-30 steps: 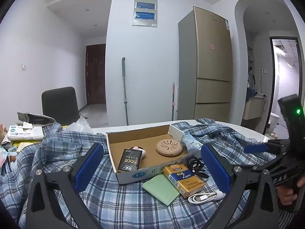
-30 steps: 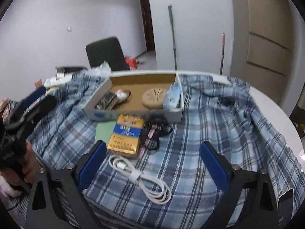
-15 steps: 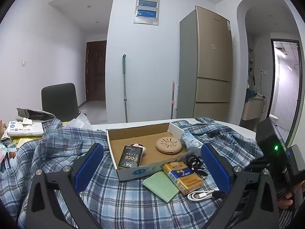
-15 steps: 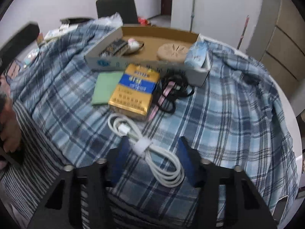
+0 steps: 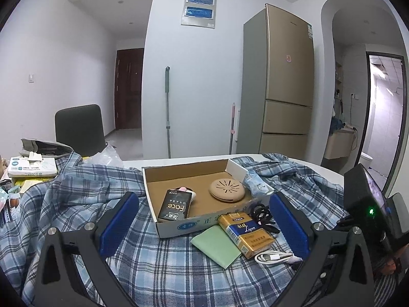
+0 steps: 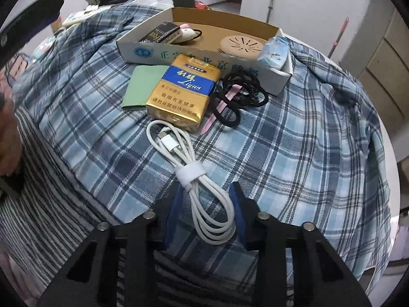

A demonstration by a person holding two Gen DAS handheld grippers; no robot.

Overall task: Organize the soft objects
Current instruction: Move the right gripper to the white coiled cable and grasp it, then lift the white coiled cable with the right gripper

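Observation:
A coiled white cable point(image 6: 194, 179) with a white strap lies on the blue plaid cloth point(image 6: 294, 153); it also shows in the left wrist view point(image 5: 274, 258). My right gripper point(image 6: 207, 212) is low over it, its blue pads point(image 6: 173, 209) close on either side of the coil's near end. Whether they grip it I cannot tell. My left gripper point(image 5: 202, 225) is open and empty, held above the cloth in front of the cardboard box point(image 5: 194, 226). A gold cigarette pack point(image 6: 184, 94), green card point(image 6: 143, 87) and black hair ties point(image 6: 242, 92) lie before the box.
The box point(image 6: 158, 53) holds a black packet point(image 5: 175, 206), a round tan disc point(image 5: 227, 190) and a small pink-white item point(image 6: 186, 33). A tissue pack point(image 6: 274, 51) leans at its right end. Clutter point(image 5: 30, 168) and a chair point(image 5: 79, 130) stand at left.
My right gripper has dropped and moved forward onto the white cable, and its jaws have narrowed from wide open to close around the coil. The left gripper has barely moved.

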